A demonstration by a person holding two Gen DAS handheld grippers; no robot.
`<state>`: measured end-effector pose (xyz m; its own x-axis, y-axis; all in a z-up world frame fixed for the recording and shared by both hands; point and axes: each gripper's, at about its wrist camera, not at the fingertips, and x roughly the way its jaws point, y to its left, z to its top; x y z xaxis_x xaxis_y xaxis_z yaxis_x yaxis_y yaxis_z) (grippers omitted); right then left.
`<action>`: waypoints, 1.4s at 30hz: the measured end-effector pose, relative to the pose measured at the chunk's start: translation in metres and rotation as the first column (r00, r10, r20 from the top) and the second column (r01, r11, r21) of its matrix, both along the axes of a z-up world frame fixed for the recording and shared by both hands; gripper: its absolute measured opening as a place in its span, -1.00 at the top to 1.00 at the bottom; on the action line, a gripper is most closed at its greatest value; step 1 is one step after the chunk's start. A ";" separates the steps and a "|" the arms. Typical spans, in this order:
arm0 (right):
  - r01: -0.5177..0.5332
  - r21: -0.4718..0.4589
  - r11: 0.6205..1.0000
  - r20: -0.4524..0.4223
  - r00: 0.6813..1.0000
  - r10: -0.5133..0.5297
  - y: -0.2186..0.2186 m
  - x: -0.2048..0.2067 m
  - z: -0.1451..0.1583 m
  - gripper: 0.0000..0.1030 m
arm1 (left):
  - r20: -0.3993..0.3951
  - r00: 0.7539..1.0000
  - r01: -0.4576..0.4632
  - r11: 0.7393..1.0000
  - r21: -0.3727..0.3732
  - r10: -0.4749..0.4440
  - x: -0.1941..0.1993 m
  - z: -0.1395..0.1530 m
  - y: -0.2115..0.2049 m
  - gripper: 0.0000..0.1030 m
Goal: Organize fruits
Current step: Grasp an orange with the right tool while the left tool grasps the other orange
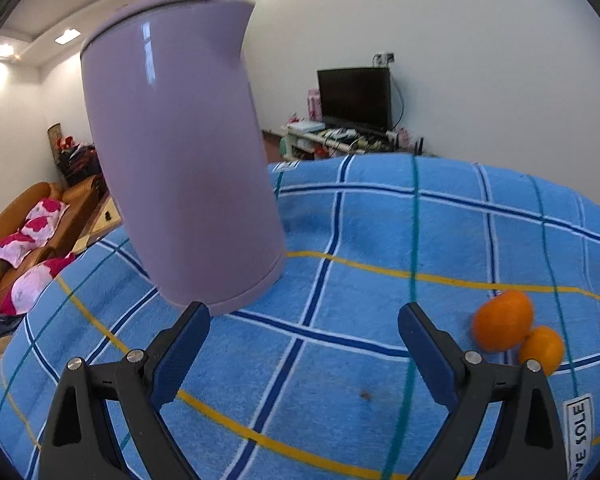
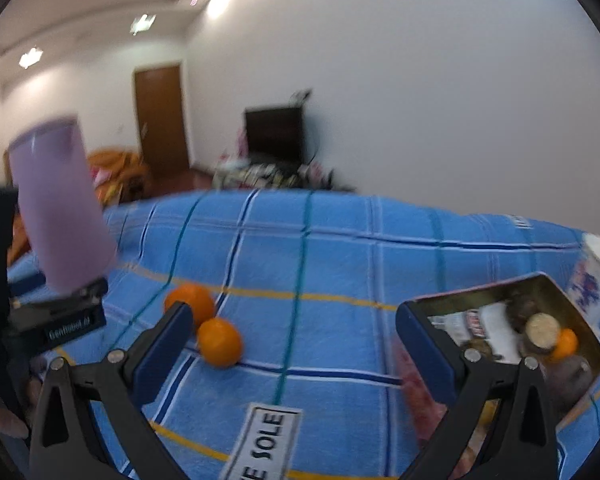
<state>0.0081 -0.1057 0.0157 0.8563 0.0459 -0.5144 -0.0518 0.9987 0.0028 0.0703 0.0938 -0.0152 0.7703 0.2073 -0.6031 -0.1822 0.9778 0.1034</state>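
oranges (image 2: pixel 220 342), two touching, lie loose on the blanket (image 2: pixel 340 264); one sits in the tin (image 2: pixel 548 284). both grippers (image 1: pixel 304 328) (image 2: pixel 292 330) spread, empty.

The lilac kettle (image 1: pixel 180 152) looks like smooth glossy plastic, catching light streaks – the blue checked cloth (image 1: pixel 360 232) under it is rough, matt towelling. The oranges (image 2: pixel 219 342) have a dull, finely pitted skin, and the open tin (image 2: pixel 556 300) shows worn, shiny metal walls
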 end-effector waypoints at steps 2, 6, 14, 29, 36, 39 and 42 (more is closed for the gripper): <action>-0.065 -0.023 0.998 -0.058 0.996 0.064 0.013 0.013 -0.006 -0.99 | -0.024 1.000 -0.007 1.000 -0.008 0.007 0.004 -0.003 0.004 -0.87; -0.158 -0.077 0.985 -0.182 0.973 0.141 0.037 0.038 -0.020 -0.69 | -0.059 0.998 0.006 1.000 -0.020 -0.007 0.007 -0.006 0.004 -0.87; -0.217 -0.066 0.974 -0.370 0.912 0.178 0.049 0.068 -0.052 0.12 | -0.069 0.996 0.055 0.998 -0.037 -0.057 0.007 -0.003 -0.001 -0.87; -0.092 0.031 0.995 -0.026 0.995 0.093 0.002 -0.012 -0.017 0.23 | 0.061 0.952 0.302 0.952 -0.049 -0.299 -0.019 0.009 -0.036 -0.87; -0.038 0.037 0.999 0.018 0.999 0.037 -0.016 -0.013 -0.005 0.23 | -0.007 0.922 0.384 0.918 -0.101 -0.387 -0.014 0.011 -0.072 -0.87; -0.018 0.062 0.998 0.035 0.999 0.016 -0.028 -0.014 0.000 0.23 | -0.065 0.914 0.388 0.909 -0.154 -0.401 0.001 0.010 -0.085 -0.87; -0.004 0.094 0.996 0.034 0.999 0.001 -0.041 -0.016 0.004 0.23 | -0.111 0.915 0.373 0.919 -0.130 -0.387 0.015 0.002 -0.100 -0.87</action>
<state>-0.0075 -0.1465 0.0194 0.8730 0.0946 -0.4784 -0.0557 0.9939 0.0950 0.0849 -0.0064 -0.0130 0.6905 -0.1548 -0.7065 0.2134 0.9769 -0.0055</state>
